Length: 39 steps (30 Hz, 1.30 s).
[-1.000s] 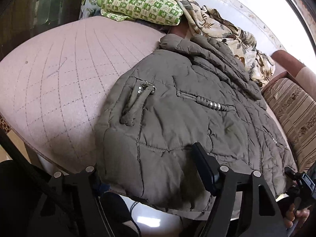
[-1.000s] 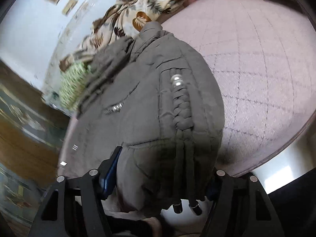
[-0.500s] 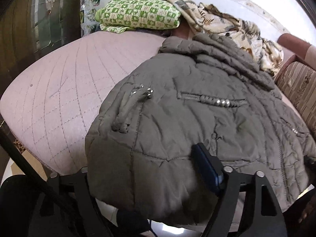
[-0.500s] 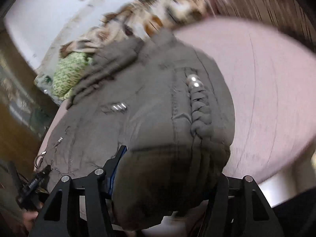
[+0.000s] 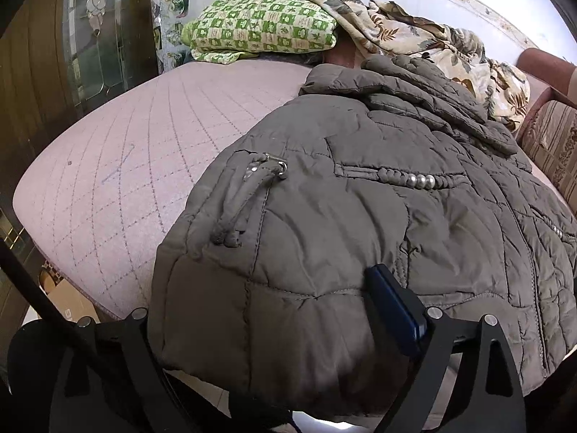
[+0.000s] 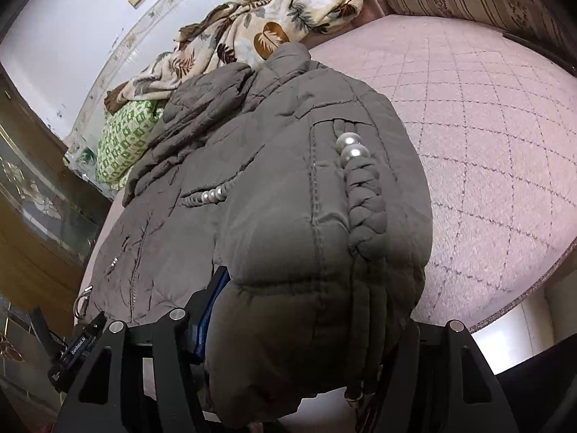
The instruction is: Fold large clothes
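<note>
Jacket [image 5: 360, 209] first: a grey-brown quilted one lies spread on the pink quilted bed [image 5: 119, 166], its long axis running from the near edge, where both hand-held grippers are, to the collar at the far end, which points toward the wall and the pile of bedding. That pile is a green checked pillow [image 5: 259, 32] with a leaf-print blanket [image 5: 425, 47] draped beside and partly over it, and the collar lies just short of the blanket. A braided cord with silver beads [image 6: 360, 195] runs lengthwise down the right side, and a shorter beaded braid [image 5: 414, 180] lies crosswise on the chest.

At the hem, the left hand-held gripper [image 5: 285, 328] is clamped on the jacket's near left corner, with padded fabric bulging between its fingers and one blue-padded finger [image 5: 393, 306] pressing on top. The right hand-held gripper [image 6: 306, 324] grips the near right corner the same way, a thick wad of quilting filling the space between its fingers. A striped sofa [image 5: 551, 151] stands against the bed's far right side.

Compared with a second ago, the hem has been lifted and drawn toward the holder: the corner now bulks larger in both views and hangs over the bed's edge, and in the right view the cord ends dangle lower in front of the gripper. Both grips have stayed closed throughout.
</note>
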Each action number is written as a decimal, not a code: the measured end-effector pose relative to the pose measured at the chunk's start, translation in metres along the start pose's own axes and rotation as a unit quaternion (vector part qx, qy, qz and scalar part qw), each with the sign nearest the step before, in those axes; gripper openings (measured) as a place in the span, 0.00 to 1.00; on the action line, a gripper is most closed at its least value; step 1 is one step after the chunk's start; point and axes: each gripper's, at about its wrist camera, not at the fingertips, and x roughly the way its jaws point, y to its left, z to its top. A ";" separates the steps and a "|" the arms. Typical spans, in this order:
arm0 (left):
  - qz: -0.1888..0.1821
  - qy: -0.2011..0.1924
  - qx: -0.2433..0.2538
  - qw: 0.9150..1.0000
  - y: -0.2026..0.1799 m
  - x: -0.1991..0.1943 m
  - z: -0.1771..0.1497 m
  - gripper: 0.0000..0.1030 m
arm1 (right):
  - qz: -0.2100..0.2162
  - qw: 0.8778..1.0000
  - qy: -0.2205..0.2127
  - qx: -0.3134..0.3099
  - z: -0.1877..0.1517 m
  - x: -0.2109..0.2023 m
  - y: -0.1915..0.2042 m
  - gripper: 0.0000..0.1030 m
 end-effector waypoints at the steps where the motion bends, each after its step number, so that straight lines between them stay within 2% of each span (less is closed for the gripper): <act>1: 0.000 0.000 0.000 1.000 0.000 0.000 0.000 0.89 | -0.001 1.000 0.002 -0.001 0.000 0.000 0.000 0.64; 4: 0.001 0.000 0.003 1.000 -0.001 0.000 0.000 0.89 | -0.010 1.000 0.002 -0.010 0.000 0.000 0.004 0.59; 7: 0.002 -0.002 0.009 1.000 -0.003 -0.001 -0.001 0.86 | -0.005 1.000 -0.001 -0.020 -0.001 -0.001 0.008 0.43; 9: 0.005 -0.006 0.017 1.000 -0.007 -0.003 -0.001 0.82 | -0.009 1.000 -0.002 -0.030 -0.002 -0.001 0.010 0.41; 13: 0.019 -0.014 0.034 0.999 -0.014 -0.006 -0.001 0.76 | -0.016 0.999 -0.001 -0.037 -0.003 0.001 0.012 0.41; 16: 0.025 -0.025 0.050 0.998 -0.020 -0.009 0.000 0.65 | -0.019 0.999 -0.003 -0.043 -0.003 0.001 0.014 0.39; 18: 0.027 -0.033 0.058 0.997 -0.022 -0.011 0.000 0.53 | -0.019 0.999 -0.004 -0.045 -0.003 0.001 0.014 0.39; 21: 0.024 -0.040 0.060 0.997 -0.023 -0.013 0.001 0.46 | -0.025 0.998 -0.005 -0.051 -0.004 0.002 0.016 0.39; 26: 0.022 -0.042 0.060 0.997 -0.023 -0.014 0.001 0.42 | -0.028 0.998 -0.004 -0.052 -0.004 0.003 0.015 0.39; 39: 0.025 -0.043 0.062 0.997 -0.024 -0.014 0.001 0.40 | -0.028 0.998 -0.005 -0.054 -0.004 0.003 0.015 0.40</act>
